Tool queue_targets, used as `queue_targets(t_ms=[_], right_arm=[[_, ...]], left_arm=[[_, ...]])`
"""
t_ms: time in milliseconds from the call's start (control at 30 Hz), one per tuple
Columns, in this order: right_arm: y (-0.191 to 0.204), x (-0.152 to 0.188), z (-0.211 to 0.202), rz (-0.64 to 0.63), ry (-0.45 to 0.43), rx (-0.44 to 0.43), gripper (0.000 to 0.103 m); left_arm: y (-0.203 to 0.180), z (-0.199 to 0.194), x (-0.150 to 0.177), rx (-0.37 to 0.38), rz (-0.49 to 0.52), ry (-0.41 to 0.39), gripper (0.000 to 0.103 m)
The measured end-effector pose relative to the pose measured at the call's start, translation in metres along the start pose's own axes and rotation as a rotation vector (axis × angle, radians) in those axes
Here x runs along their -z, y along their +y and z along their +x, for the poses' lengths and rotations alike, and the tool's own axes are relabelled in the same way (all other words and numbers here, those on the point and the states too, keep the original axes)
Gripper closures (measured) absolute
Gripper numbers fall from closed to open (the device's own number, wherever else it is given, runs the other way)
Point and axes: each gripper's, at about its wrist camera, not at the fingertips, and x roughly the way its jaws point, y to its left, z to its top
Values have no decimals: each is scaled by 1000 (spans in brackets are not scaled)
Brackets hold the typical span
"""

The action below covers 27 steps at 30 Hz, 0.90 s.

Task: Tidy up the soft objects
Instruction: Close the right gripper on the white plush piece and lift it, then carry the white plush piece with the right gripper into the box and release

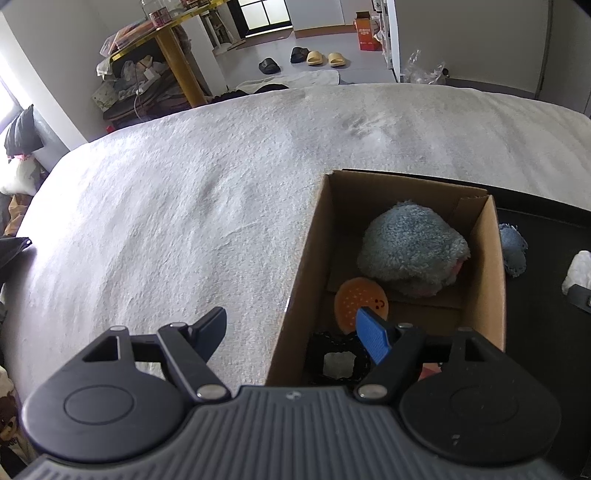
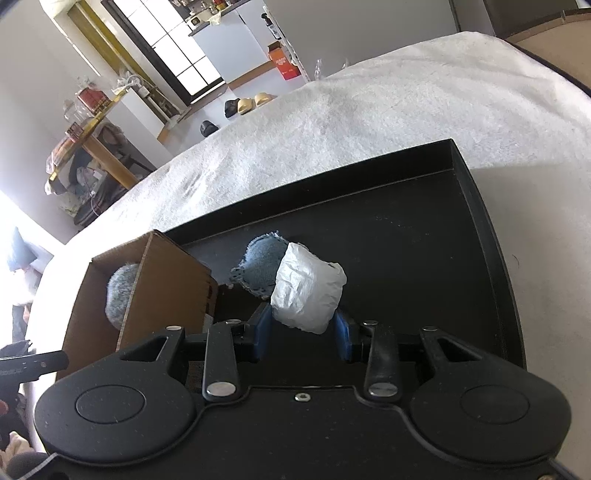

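A cardboard box stands on a white bed cover beside a black tray. Inside the box lie a fluffy grey-blue plush, an orange round toy and a black lace item. My left gripper is open, straddling the box's left wall, empty. My right gripper is shut on a white crumpled soft bundle above the tray. A blue denim pad lies on the tray just behind the bundle; it also shows in the left wrist view.
The white bed cover stretches left of and behind the box. On the floor beyond are slippers, a wooden shelf with clutter and an orange carton.
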Motion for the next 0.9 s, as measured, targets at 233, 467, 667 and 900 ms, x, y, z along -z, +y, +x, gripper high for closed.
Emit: queue_targets(t_ms=[233,467,667,900], right_arm=[[22,-2,-17,-78,-24,-8,67],[54,-7,-38,-149,-56,-64,67],[92,-11,-51,-257,-70,-98,67],[127,0,-42,-309,-27,-118,67]], left_arm=[[11,2,1,16,-8,-2,27],[25,4,5,45,-26,-1,27],[38,6,10,89,-53,8,27],[49,7,17,153,-86,10,27]])
